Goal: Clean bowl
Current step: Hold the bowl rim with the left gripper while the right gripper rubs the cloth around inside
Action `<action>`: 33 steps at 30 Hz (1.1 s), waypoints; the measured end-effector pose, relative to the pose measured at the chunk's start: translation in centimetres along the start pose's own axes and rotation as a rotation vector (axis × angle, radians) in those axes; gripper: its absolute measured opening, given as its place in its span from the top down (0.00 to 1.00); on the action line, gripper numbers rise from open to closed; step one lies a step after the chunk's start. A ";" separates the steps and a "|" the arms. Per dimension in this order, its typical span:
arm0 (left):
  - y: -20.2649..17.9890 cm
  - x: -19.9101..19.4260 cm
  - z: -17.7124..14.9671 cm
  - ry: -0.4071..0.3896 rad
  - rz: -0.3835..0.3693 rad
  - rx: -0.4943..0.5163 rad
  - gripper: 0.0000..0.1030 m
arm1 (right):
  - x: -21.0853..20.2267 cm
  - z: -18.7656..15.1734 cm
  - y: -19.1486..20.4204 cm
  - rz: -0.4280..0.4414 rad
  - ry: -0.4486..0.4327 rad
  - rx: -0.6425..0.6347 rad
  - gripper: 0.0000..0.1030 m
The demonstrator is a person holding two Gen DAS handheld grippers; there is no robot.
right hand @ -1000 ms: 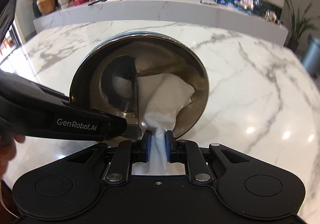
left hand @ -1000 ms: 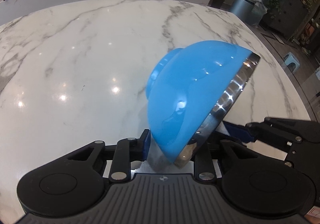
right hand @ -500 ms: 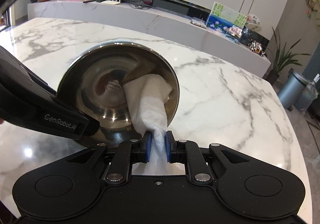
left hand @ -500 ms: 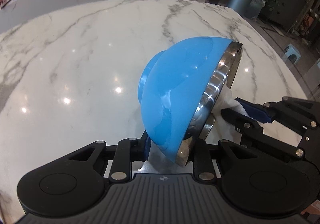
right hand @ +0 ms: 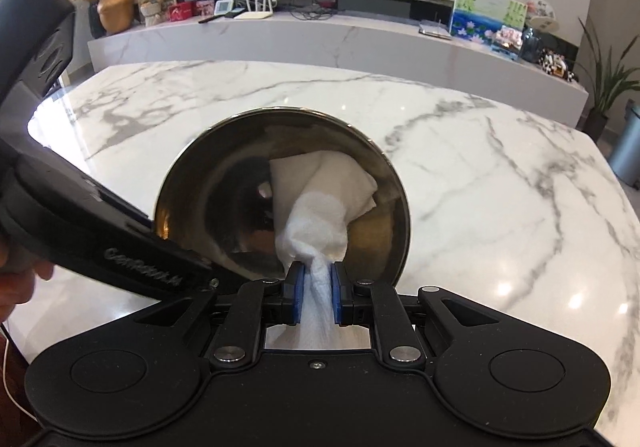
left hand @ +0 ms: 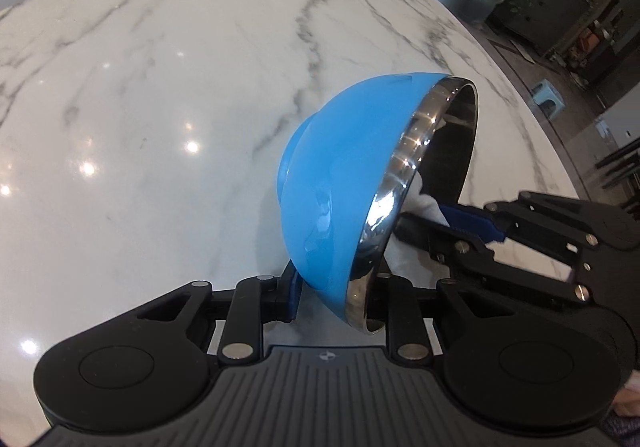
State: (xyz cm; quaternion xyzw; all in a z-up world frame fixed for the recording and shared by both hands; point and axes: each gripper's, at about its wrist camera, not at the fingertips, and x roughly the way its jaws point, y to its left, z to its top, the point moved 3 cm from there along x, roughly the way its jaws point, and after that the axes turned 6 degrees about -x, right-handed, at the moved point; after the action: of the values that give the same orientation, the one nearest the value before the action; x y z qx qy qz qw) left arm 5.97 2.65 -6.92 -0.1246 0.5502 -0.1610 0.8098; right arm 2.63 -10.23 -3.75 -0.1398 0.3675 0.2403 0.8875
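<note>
Your left tool (left hand: 336,287) clamps the near rim of the bowl (left hand: 332,183), tipping it on edge above the marble surface (left hand: 140,107) so its steel inside faces your right tool (right hand: 316,287). That tool pinches a bunched white paper towel (right hand: 320,203), whose free end presses into the right half of the bowl's inside. The bowl stands just beyond the right tool's tips, close enough for wiping.

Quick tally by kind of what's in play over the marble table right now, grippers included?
Bowls: 1, bowl, blue outside, steel inside
Paper towels: 1, paper towel
Grippers: 2, left gripper, right gripper
Total: 4
</note>
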 end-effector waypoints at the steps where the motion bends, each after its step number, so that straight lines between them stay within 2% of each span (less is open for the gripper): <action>1: 0.0 0.0 -0.1 0.004 -0.004 0.002 0.79 | 0.0 0.0 0.0 0.000 0.001 0.000 0.88; 6: 0.1 -0.1 -0.2 0.025 -0.028 0.005 0.79 | 0.1 -0.1 0.1 -0.003 0.005 -0.002 0.88; 13: 0.4 -0.1 -0.1 0.014 -0.017 -0.002 0.79 | 0.3 -0.2 0.0 -0.001 0.013 0.002 0.88; 24: 0.2 -0.2 0.1 -0.071 0.032 -0.048 0.76 | 1.2 -0.9 -1.7 0.108 0.066 0.226 0.88; 27: 0.2 -0.2 -0.2 -0.104 0.060 -0.094 0.65 | 1.4 -1.2 -2.4 0.132 0.069 0.297 0.88; 29: 0.2 -0.3 -0.4 -0.119 0.068 -0.124 0.64 | 1.6 -1.4 -2.9 0.147 0.071 0.355 0.88; 33: 0.6 -0.5 -0.6 -0.129 0.055 -0.173 0.64 | 1.7 -1.3 -2.6 0.148 0.071 0.362 0.88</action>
State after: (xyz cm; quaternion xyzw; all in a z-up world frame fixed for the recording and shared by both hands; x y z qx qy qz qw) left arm 5.35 3.43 -6.95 -0.1889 0.5122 -0.0822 0.8338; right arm 4.32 -12.38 -5.68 0.0408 0.4452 0.2297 0.8645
